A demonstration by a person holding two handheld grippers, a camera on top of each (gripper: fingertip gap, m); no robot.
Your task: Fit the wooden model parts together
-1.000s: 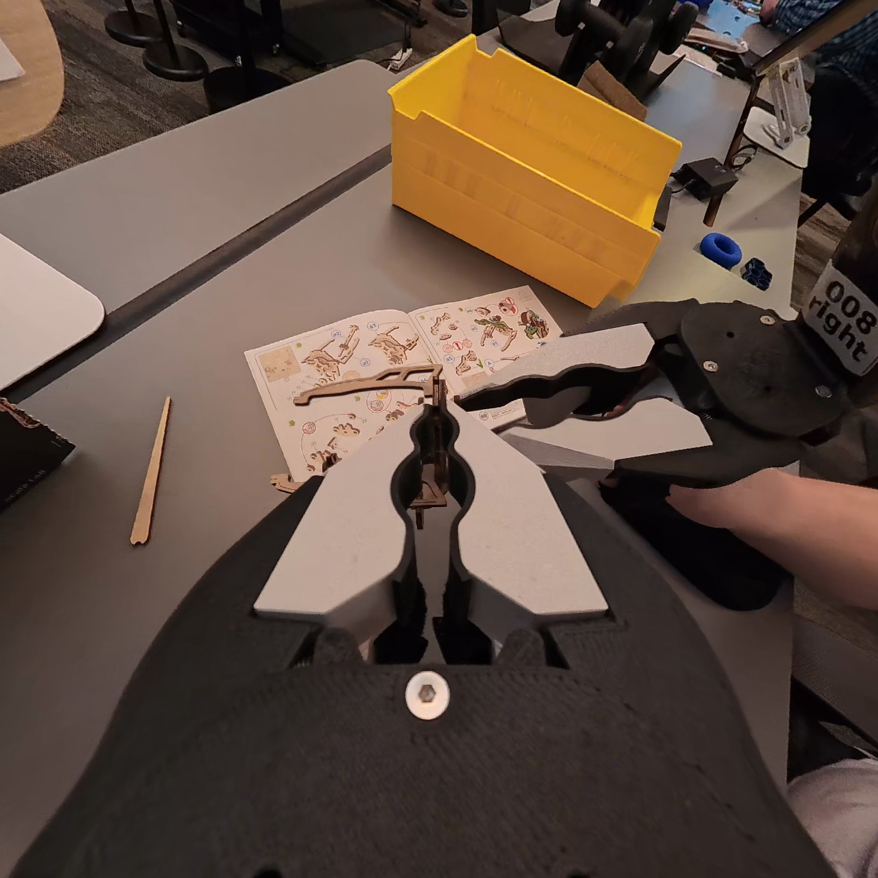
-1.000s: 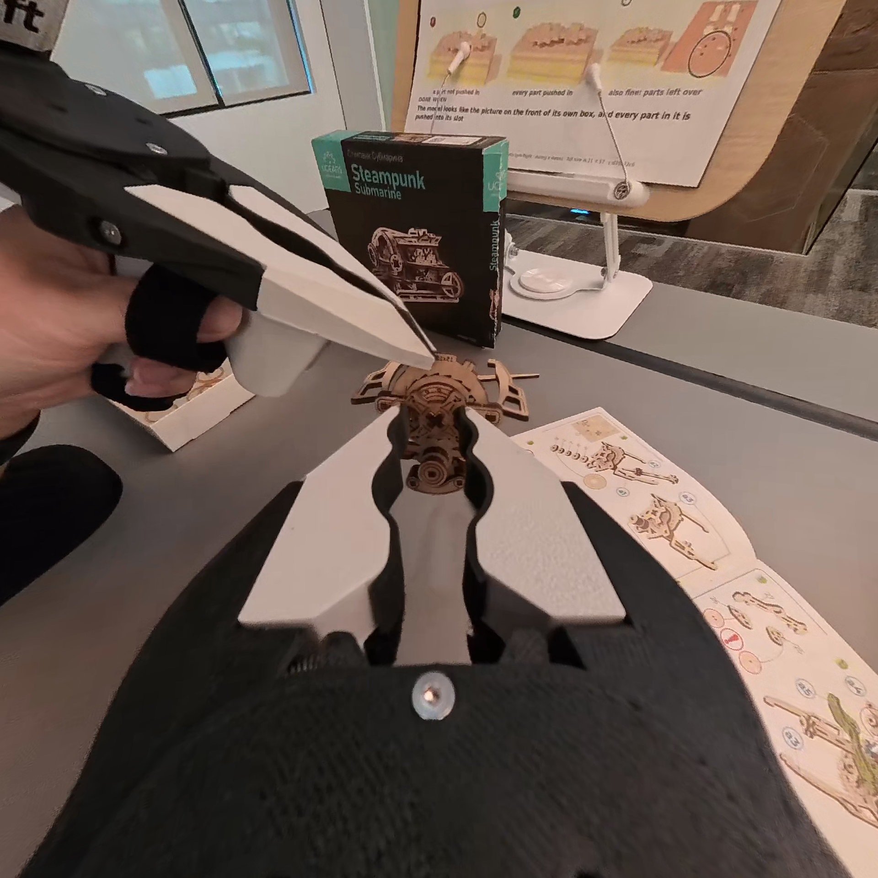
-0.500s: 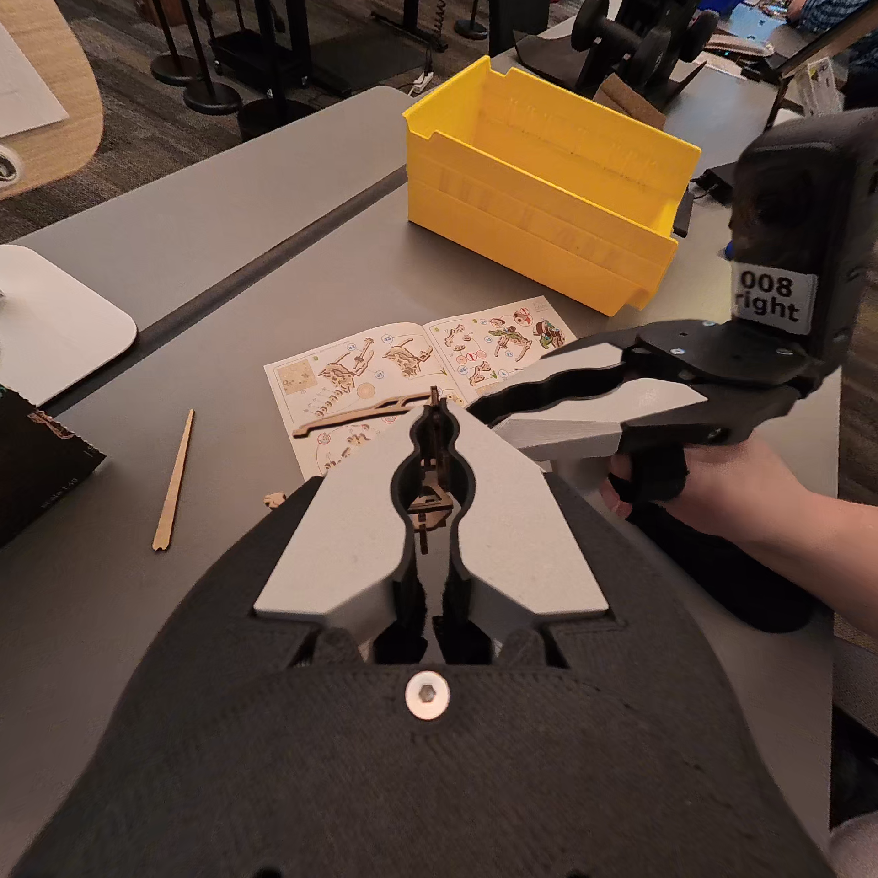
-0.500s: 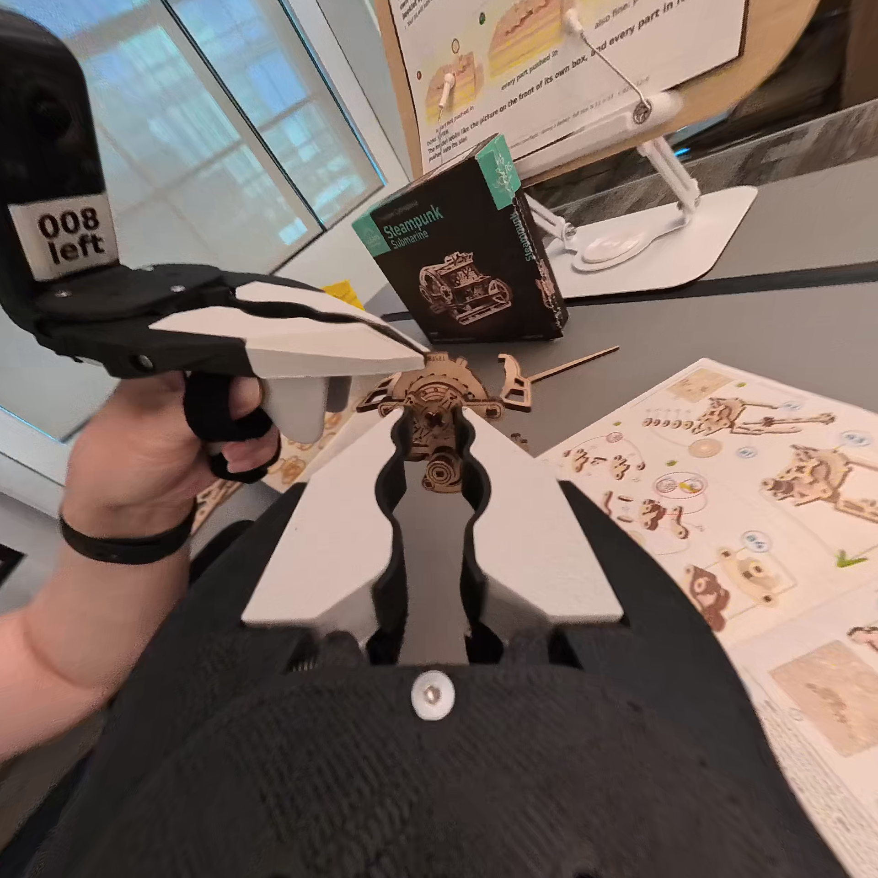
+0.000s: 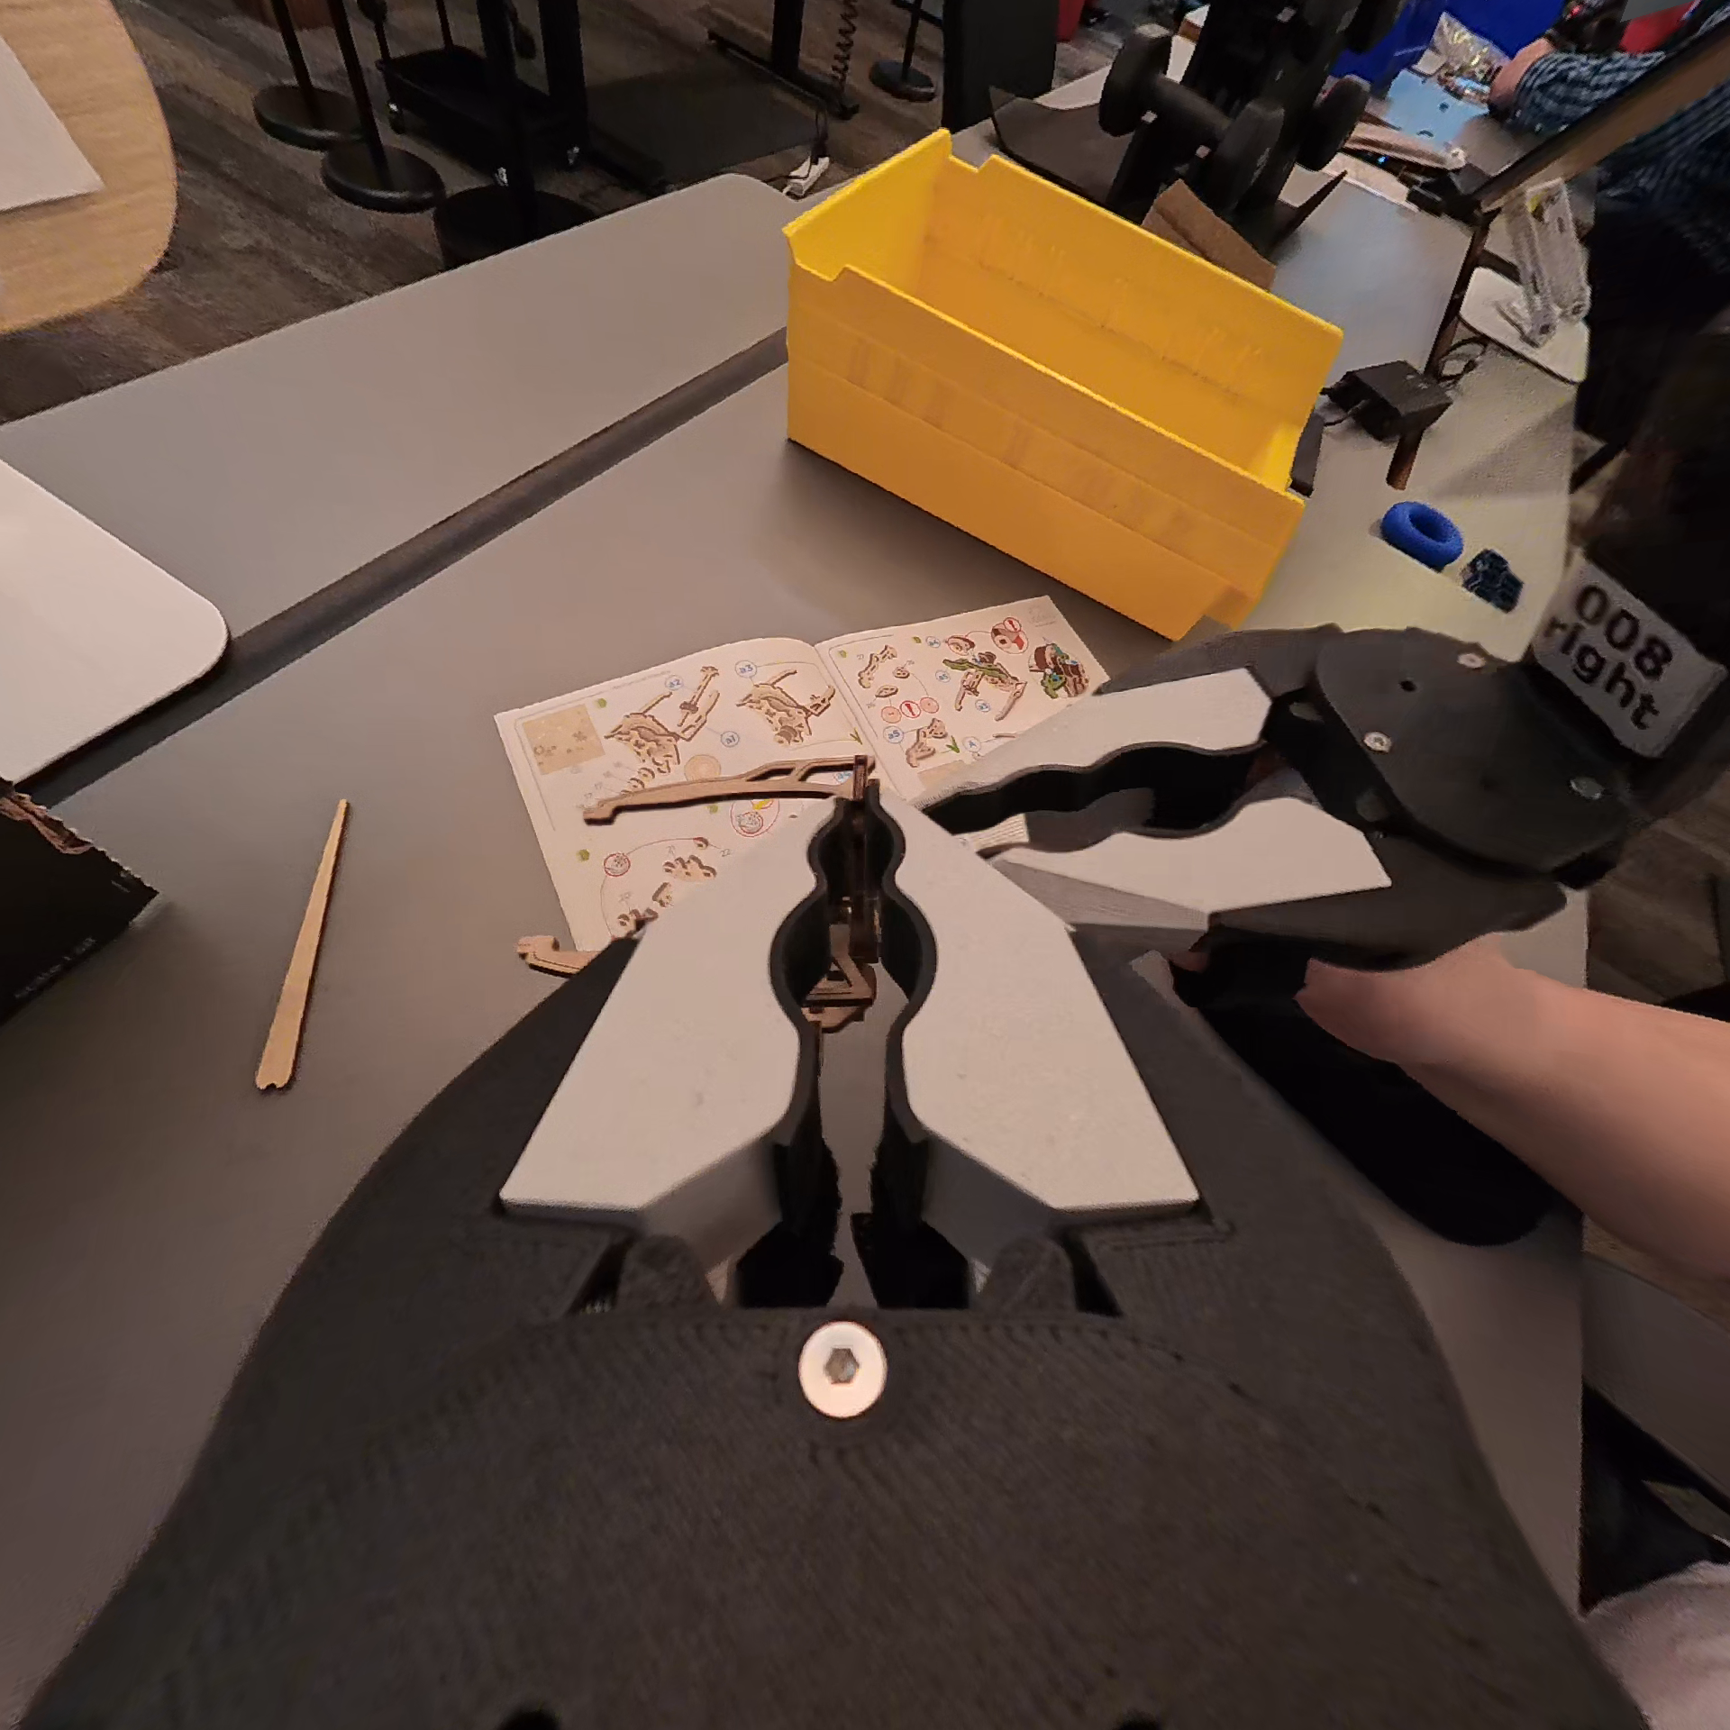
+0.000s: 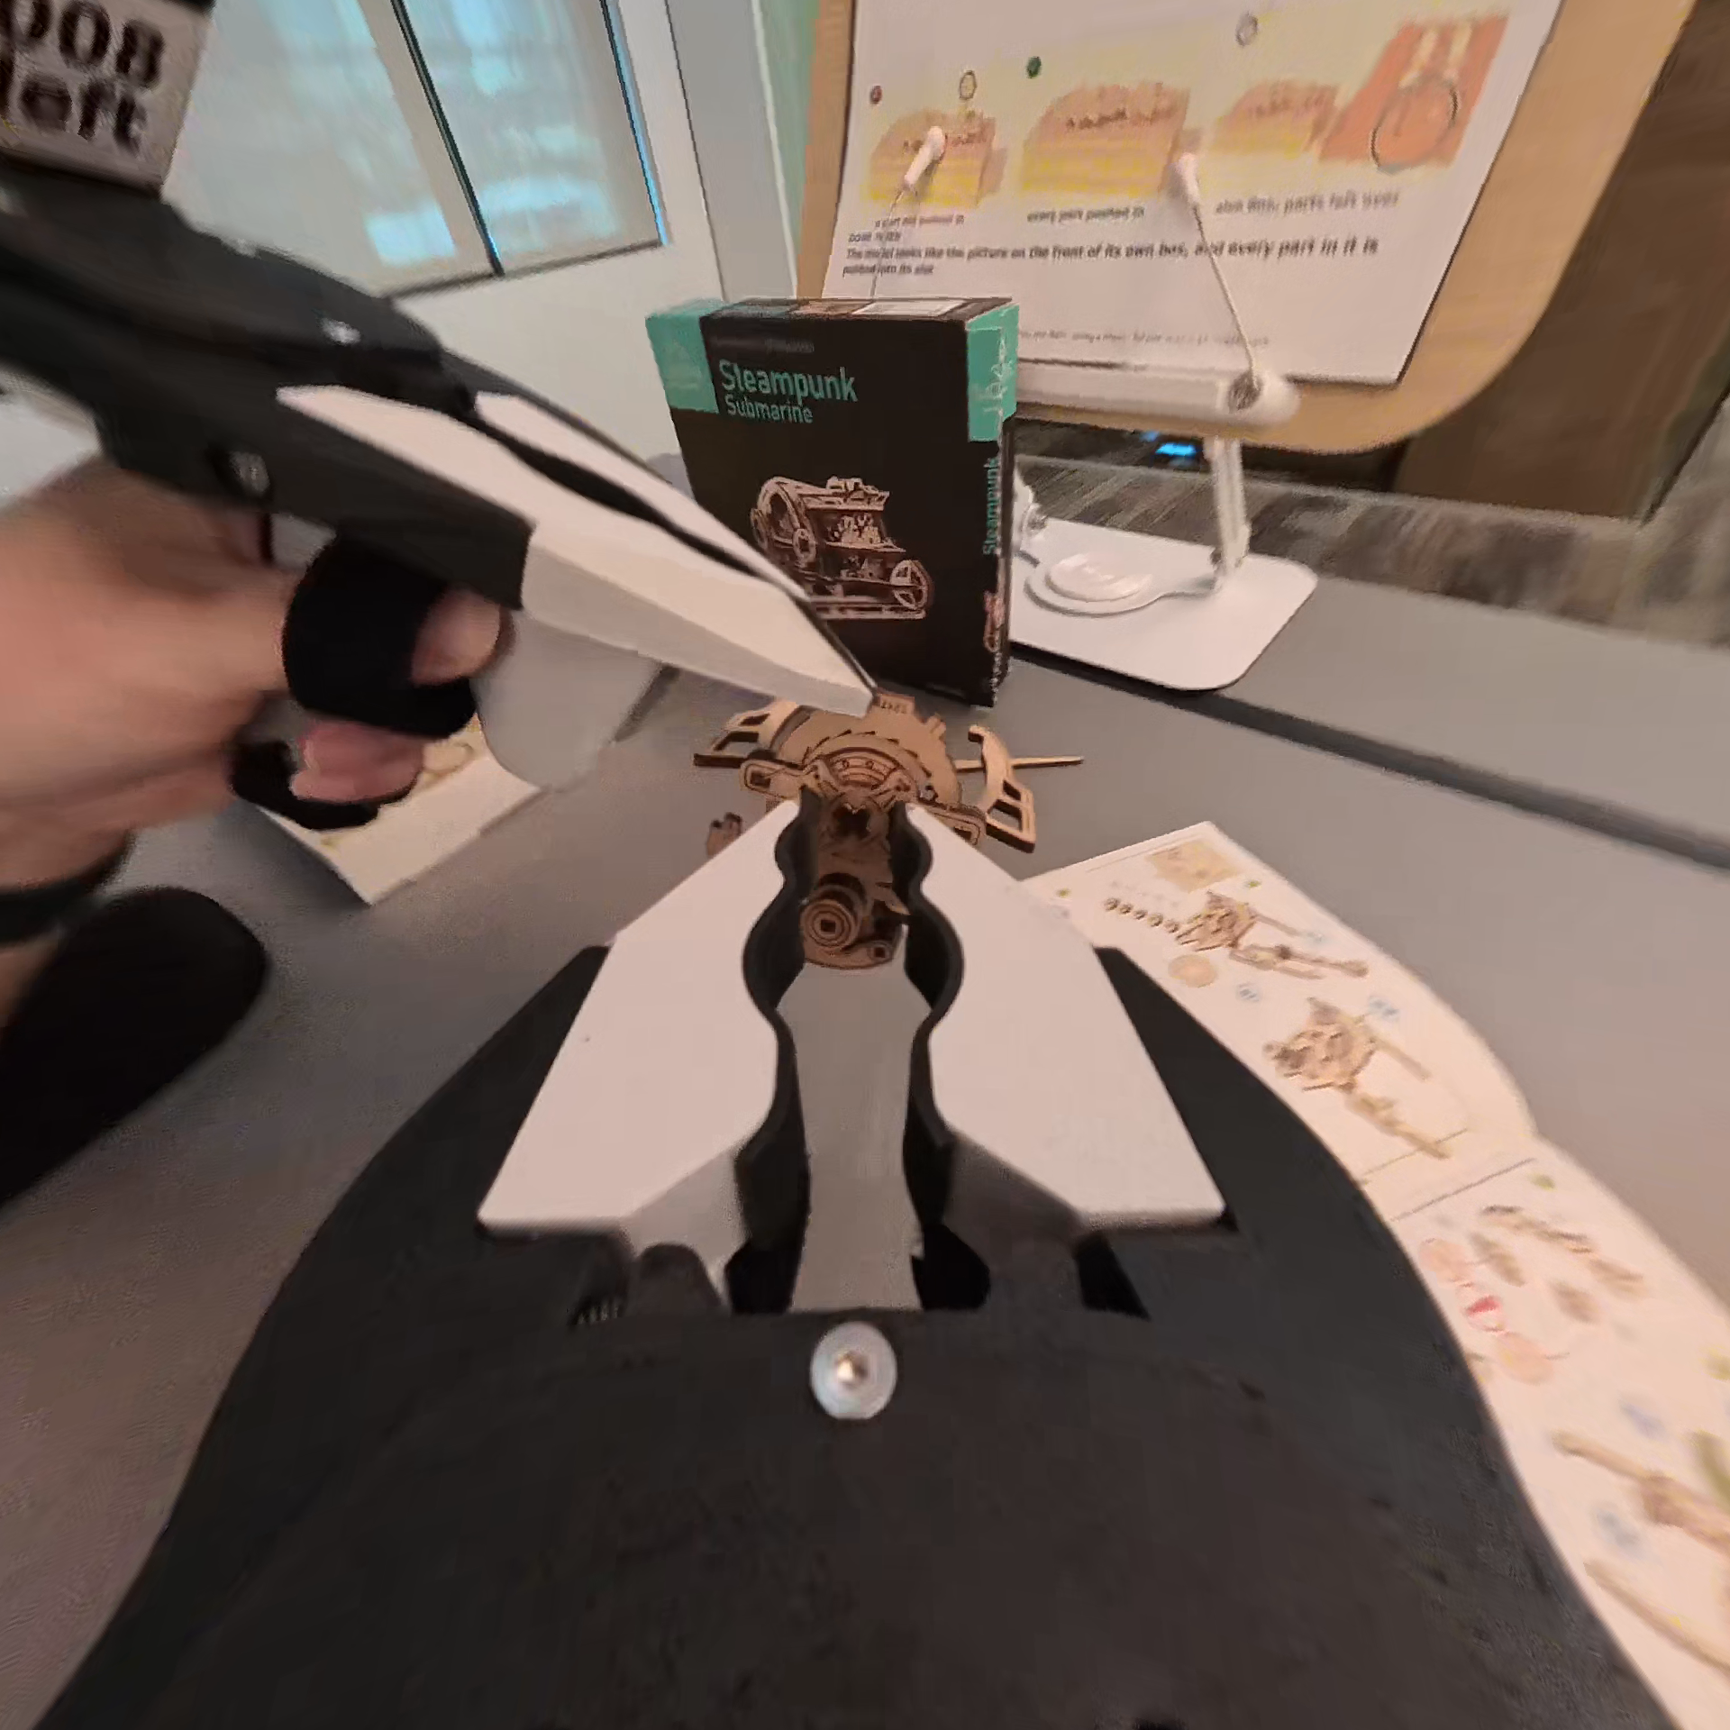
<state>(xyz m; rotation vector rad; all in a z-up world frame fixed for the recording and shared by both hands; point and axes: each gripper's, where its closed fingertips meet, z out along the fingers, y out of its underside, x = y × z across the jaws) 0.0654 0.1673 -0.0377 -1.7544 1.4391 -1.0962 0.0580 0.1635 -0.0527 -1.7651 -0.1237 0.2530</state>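
The wooden model [image 6: 847, 782], a round gear-like body with side arms, is held above the grey table between both grippers. My right gripper [image 6: 850, 828] is shut on its hub. My left gripper [image 6: 863, 697] comes in from the left with its tips at the model's top edge. In the left wrist view my left gripper [image 5: 854, 824] is shut on the model [image 5: 847, 899], seen edge-on, with a long thin arm [image 5: 721, 786] that sticks out to the left. My right gripper [image 5: 945, 824] reaches in from the right, its tips hidden behind my left fingers.
An open instruction booklet [image 5: 786, 702] lies under the model. A yellow bin [image 5: 1030, 374] stands behind it. A wooden stick [image 5: 300, 945] and a small loose wooden piece [image 5: 548, 955] lie to the left. The model's black box [image 6: 843, 496] and a white stand [image 6: 1170, 608] are across the table. My two grippers' fingertips are within a few centimetres of each other.
Half a second ago the right gripper was rolled upright; it has tilted back onto its side. Both grippers stay shut on the model in about the same place.
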